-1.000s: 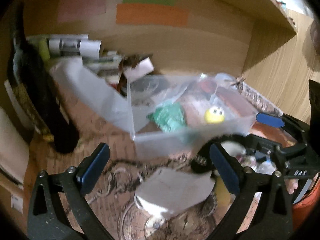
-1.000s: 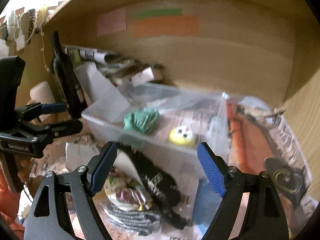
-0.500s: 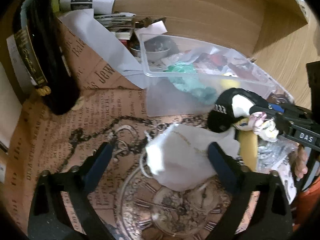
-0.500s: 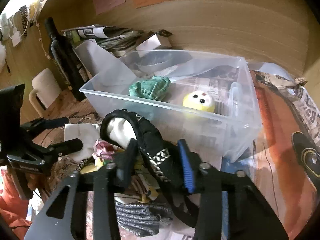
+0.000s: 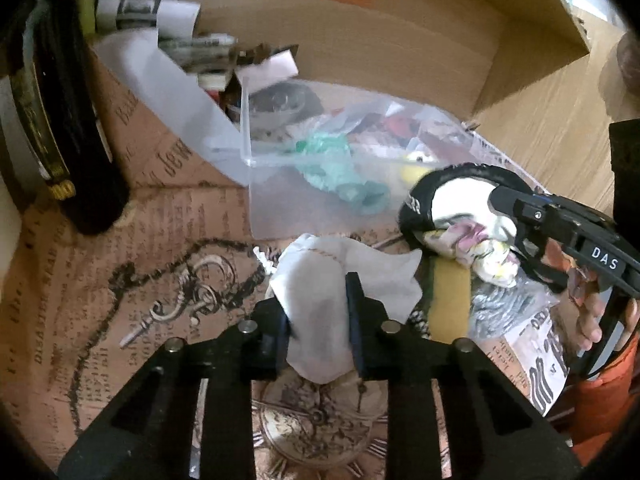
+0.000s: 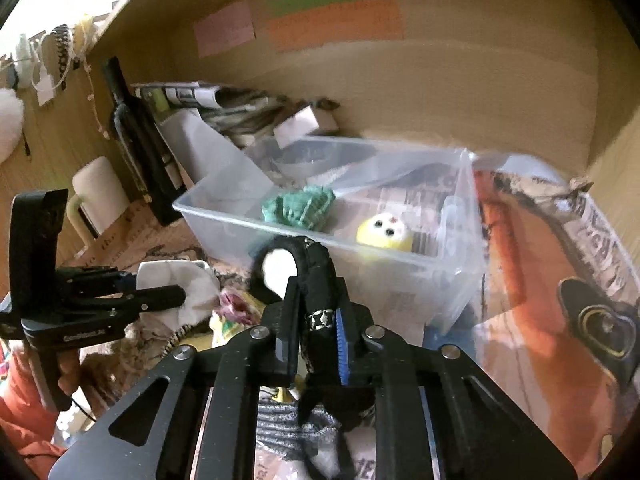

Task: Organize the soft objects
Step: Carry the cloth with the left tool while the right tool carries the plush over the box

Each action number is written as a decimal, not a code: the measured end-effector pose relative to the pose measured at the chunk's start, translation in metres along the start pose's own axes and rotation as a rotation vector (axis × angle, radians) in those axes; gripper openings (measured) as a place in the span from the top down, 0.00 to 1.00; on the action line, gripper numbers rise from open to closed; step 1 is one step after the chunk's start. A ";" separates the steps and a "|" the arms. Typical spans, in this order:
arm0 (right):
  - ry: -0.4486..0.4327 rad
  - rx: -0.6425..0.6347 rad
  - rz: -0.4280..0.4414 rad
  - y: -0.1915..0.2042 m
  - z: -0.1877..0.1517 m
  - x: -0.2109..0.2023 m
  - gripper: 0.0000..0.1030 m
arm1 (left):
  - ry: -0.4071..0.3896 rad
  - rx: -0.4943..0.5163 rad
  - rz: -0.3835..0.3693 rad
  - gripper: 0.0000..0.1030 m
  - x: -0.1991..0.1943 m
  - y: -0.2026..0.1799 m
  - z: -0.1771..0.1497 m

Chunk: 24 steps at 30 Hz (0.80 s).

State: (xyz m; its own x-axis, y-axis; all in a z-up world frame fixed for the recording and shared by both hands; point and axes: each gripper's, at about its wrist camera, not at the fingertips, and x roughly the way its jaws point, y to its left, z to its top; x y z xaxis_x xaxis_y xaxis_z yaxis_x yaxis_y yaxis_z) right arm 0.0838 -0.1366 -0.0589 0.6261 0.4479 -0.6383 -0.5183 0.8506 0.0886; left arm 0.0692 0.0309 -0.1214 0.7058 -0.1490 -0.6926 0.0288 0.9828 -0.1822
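Observation:
My left gripper (image 5: 318,316) is shut on a white cloth (image 5: 320,284) lying on the printed table cover; it also shows in the right wrist view (image 6: 176,280). My right gripper (image 6: 316,320) is shut on a black sock with a white inside (image 6: 304,268) and holds it in front of the clear plastic bin (image 6: 400,256); the sock also shows in the left wrist view (image 5: 452,196). In the bin lie a green knitted piece (image 6: 298,208) and a yellow ball with eyes (image 6: 384,232). A floral cloth (image 5: 476,244) and a grey sock (image 6: 288,420) lie below the black sock.
A dark bottle (image 5: 56,120) stands at the left, with rolled papers (image 5: 148,12) and clutter behind the bin. A white mug (image 6: 96,196) stands left of the bottle. Wooden walls close the back and right. An orange printed sheet (image 6: 532,280) lies right of the bin.
My left gripper has come down and shut on the white cloth. My right gripper has shut tight on the black sock and lifted it toward the bin.

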 end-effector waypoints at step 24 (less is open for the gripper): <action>-0.287 0.033 -0.051 -0.014 0.048 -0.061 0.87 | -0.288 0.056 0.055 0.77 -0.058 -0.014 0.077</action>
State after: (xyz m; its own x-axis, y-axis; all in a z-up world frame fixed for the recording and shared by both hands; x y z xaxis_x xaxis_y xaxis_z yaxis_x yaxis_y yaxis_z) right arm 0.0810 -0.1629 0.0153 0.7926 0.4598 -0.4006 -0.4656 0.8805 0.0892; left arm 0.0821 0.0339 -0.0251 0.8790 -0.0666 -0.4722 0.0183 0.9942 -0.1061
